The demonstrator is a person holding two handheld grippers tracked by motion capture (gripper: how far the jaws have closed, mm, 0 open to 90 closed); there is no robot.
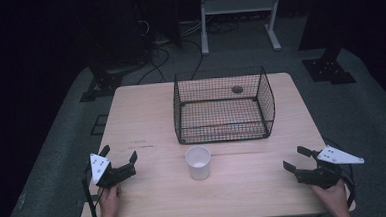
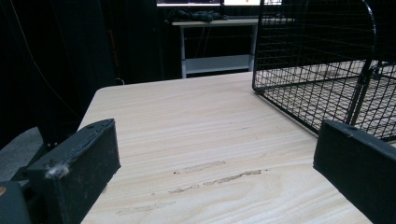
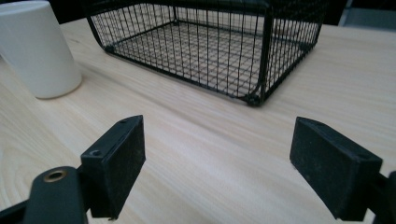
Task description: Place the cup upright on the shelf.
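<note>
Meanwhile, the white cup (image 1: 198, 163) stood upright on the table (image 1: 147, 126), just in front of the wire basket (image 1: 223, 107). Both the left gripper (image 1: 119, 157) and the right gripper (image 1: 296, 159) rested well apart from it, jaws spread and holding nothing.

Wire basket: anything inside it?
Nothing lies inside the wire basket; the table shows through its mesh floor. The dark round spot seen through its far wall looks to be on the tabletop behind it.

White cup (image 1: 198, 162) before wire basket (image 1: 223, 107) on table (image 1: 147, 126)
</note>
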